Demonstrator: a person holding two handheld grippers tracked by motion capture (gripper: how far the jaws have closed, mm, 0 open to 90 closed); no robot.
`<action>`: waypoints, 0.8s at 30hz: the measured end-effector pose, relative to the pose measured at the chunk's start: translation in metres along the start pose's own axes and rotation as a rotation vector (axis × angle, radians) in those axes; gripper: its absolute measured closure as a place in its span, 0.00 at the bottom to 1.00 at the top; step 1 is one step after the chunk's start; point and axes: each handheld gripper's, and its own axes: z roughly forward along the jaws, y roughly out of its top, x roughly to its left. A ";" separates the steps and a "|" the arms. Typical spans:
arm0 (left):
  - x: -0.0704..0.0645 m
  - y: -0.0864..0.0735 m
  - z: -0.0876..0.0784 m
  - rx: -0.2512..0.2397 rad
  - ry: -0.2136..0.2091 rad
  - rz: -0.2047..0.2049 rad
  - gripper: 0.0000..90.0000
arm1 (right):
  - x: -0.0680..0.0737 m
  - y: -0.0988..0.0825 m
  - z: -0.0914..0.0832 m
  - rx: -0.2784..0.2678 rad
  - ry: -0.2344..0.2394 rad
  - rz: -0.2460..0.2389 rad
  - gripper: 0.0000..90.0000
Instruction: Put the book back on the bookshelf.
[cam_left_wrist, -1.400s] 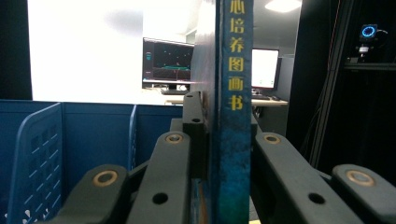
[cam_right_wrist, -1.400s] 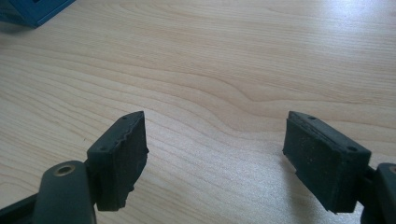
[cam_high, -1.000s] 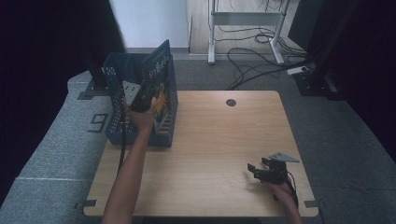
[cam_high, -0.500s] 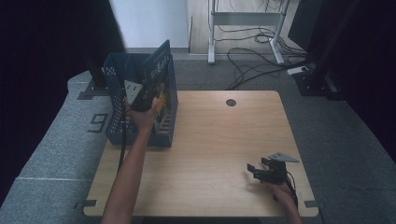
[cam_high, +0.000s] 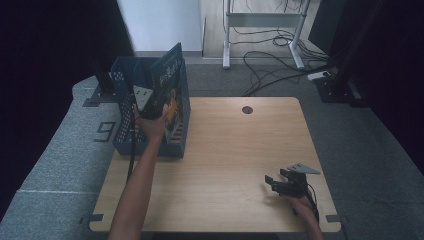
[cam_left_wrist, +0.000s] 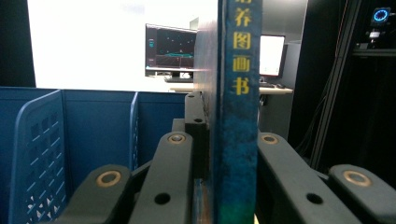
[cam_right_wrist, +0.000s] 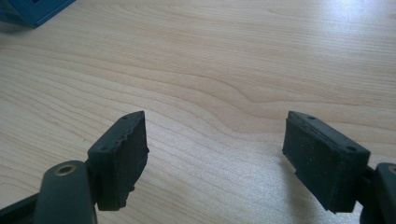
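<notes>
Your left tongs (cam_high: 150, 102) are clamped on the book (cam_left_wrist: 236, 116), its spine standing upright between the two jaws, one pressed against each cover. You hold the book over the blue rack (cam_high: 125, 135), tilted toward the rack's right wall, at the surface's (cam_high: 225, 150) far left corner. Your right tongs (cam_right_wrist: 215, 154) stand apart with nothing between them, low over bare wood near the surface's near right corner, well apart from the book.
</notes>
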 end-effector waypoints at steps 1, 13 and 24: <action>0.000 0.000 0.000 -0.001 0.001 0.002 0.92 | 0.000 0.000 0.000 -0.001 -0.001 0.001 0.24; 0.010 0.004 -0.009 -0.097 0.008 -0.040 0.92 | -0.002 0.000 -0.001 -0.004 -0.007 0.004 0.24; 0.012 -0.013 0.000 -0.112 -0.004 -0.045 0.91 | -0.001 -0.001 -0.002 -0.016 -0.018 0.001 0.24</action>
